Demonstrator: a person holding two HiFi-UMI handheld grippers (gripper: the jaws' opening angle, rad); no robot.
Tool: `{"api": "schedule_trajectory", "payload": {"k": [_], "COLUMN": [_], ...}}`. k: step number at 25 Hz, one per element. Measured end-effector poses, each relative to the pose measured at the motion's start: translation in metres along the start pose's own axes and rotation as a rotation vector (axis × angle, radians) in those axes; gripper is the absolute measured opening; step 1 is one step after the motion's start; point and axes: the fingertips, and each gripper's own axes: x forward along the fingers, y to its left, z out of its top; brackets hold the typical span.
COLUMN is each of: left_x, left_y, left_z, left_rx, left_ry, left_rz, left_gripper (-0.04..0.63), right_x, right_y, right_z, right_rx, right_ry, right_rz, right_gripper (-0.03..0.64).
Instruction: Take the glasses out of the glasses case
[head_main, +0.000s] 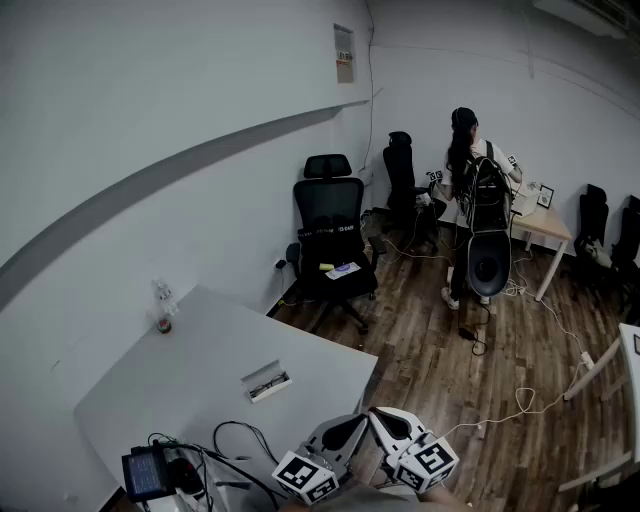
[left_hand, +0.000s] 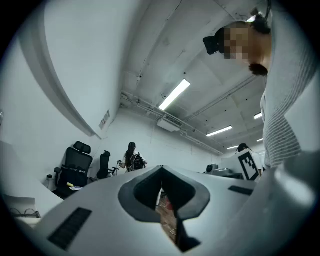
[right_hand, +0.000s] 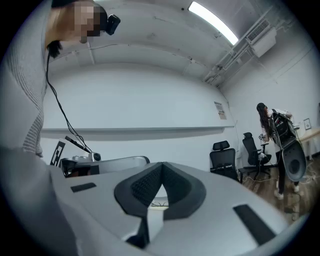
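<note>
Near the middle of the white table (head_main: 200, 350) lies the glasses case (head_main: 267, 381), a small oblong box that looks open at the top, with the dark-framed glasses (head_main: 266, 383) resting inside it. Both grippers are held low at the near edge of the table, well apart from the case, so the reach has not yet begun.

The left gripper (head_main: 358, 422) is clenched, its jaws meeting at the tips with nothing between them; its own view looks out across the room and up at the ceiling. The right gripper (head_main: 380, 414) is likewise clenched and empty. In the right gripper view the glasses (right_hand: 158, 204) show small through the gap below its closed tips, so this gripper is already roughly lined up with them.

To do this step well, both grippers probably need to spread their jaws before coming down. One could pin the case wall so that the light box does not slide, while the other takes the frame at the bridge or a side arm, not on a lens, and lifts it straight up clear of the walls.

A small bottle (head_main: 163, 308) stands at the far corner of the table, and cables (head_main: 232, 455) trail by the near edge, clear of the likely path.
</note>
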Motion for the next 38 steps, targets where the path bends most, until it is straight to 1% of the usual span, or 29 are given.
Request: {"api": "schedule_trajectory", "payload": {"k": [16, 20, 23, 33, 38], "left_x": [-0.0055, -0.0054, -0.0045, -0.0017, -0.0015], "left_y": [0.0026, 0.0003, 0.0002, 0.0026, 0.0035], "left_z": [-0.0003, 0.0003, -0.0006, -0.006, -0.0054], "left_rx": [0.003, 0.009, 0.015, -0.001, 0.021], "left_ry": [-0.003, -0.005, 0.003, 0.006, 0.014], "left_rz": [0.008, 0.001, 0.007, 0.006, 0.008], "left_gripper": [0.012, 0.012, 0.012, 0.012, 0.012], "right_x": [0.0031, 0.0012, 0.0007, 0.0024, 0.0032], "right_y": [0.0045, 0.0046, 0.0028, -0.0006, -0.0011], "right_z": [-0.0033, -0.0028, -0.0046, -0.0068, -0.0078], "right_rx": [0.004, 0.046, 0.081, 0.072, 0.076], "right_ry": [0.0, -0.024, -0.025, -0.016, -0.015], "right_rz": [0.016, 0.032, 0.023, 0.016, 0.014], "right_gripper": [0.012, 0.012, 0.012, 0.012, 0.012]}}
